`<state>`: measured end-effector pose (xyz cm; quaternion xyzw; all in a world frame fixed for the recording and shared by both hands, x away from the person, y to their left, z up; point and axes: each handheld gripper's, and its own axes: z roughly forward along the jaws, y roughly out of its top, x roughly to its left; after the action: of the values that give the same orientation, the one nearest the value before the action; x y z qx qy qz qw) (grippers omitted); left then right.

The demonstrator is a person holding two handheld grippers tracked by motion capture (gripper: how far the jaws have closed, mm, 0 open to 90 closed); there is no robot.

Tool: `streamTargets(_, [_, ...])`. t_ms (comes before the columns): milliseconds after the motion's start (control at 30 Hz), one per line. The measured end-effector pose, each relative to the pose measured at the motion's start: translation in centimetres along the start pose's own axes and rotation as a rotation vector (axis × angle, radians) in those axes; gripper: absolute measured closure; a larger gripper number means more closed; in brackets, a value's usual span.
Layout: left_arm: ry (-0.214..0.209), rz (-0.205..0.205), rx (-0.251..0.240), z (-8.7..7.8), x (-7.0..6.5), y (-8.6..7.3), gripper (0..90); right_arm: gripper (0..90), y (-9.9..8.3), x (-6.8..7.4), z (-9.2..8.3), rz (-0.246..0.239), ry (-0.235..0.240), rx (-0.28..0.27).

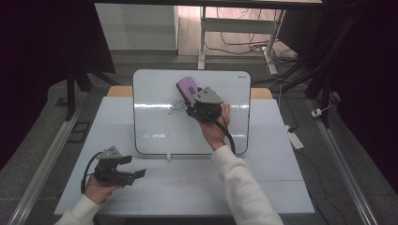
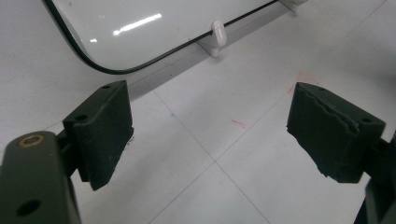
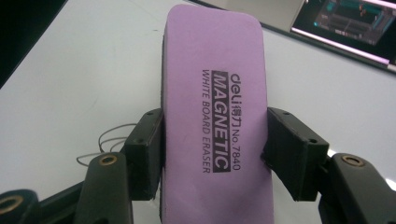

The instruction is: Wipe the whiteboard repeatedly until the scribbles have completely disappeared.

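Here the table [image 1: 187, 187] is carrying a whiteboard [image 1: 155, 126] with a pen scribble [image 1: 177, 107]; over it, the right tongs [image 1: 190, 101] are clamping a purple eraser [image 1: 187, 89] across its width, its long axis pointing up-left away from the hand, while the left tongs [image 1: 133, 168] are gaping empty near the board's lower corner

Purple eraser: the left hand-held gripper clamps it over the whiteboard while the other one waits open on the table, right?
Not quite. The right hand-held gripper clamps the purple eraser over the whiteboard, as the right gripper view shows; the left hand-held gripper waits open.
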<state>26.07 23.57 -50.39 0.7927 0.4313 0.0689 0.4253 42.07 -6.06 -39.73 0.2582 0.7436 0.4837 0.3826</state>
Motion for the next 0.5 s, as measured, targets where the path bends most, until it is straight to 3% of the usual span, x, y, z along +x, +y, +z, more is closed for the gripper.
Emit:
streamTargets(100, [0.000,0.000,0.002,0.0,0.1,0.0,15.1,39.7,0.0,0.8,0.4,-0.026,0.033,-0.009])
streamTargets(200, [0.002,0.002,0.004,0.1,0.0,0.0,15.1,39.7,-0.3,3.4,1.0,-0.056,0.111,0.000])
streamTargets(333, [0.001,0.000,0.003,0.1,0.0,0.0,15.1,39.7,-0.7,5.7,1.5,-0.082,0.171,0.007])
streamTargets(400, [0.002,0.001,0.003,0.1,0.0,0.0,15.1,39.7,-0.7,6.1,1.6,-0.112,0.160,0.005])
streamTargets(467, [0.002,0.000,0.002,0.0,0.0,0.0,15.1,39.8,-0.6,5.5,1.5,-0.082,0.162,0.008])
streamTargets(500, [0.002,0.000,0.002,0.0,0.0,0.0,15.1,39.7,-0.5,5.0,1.4,-0.069,0.141,-0.001])
